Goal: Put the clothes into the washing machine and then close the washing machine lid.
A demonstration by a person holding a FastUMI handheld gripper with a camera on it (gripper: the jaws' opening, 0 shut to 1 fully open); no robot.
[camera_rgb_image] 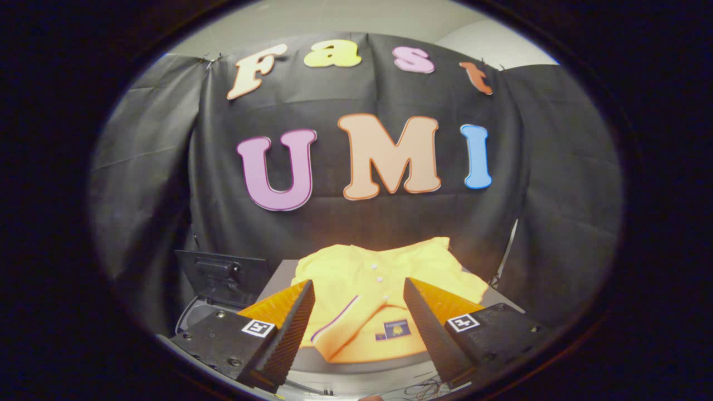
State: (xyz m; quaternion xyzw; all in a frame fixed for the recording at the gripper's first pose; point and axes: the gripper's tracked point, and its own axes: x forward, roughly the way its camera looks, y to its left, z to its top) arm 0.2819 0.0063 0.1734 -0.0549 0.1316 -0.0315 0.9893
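Here the gripper (359, 289) hovers level at the lower centre of the frame, its fingers spread wide and holding nothing. The yellow shirt (367, 284) lies crumpled on the grey table (356, 372) just ahead, partly hidden behind both fingers. At lower left, the washing machine (195, 312) with its raised lid (223, 277) is half cut off.

the yellow shirt (362, 278) is soft matt cloth, a little crumpled, with small glossy buttons and a smooth printed label near its hem. the hand-held gripper (359, 303), its fingers wide apart over the shirt, has fingers (292, 328) with a rough, finely ribbed inner face. the bench (356, 370) looks smooth and matt. at the left, the washing machine lid (223, 275) seems dark smooth plastic with a slight shine. the far wall is matt wrinkled cloth.
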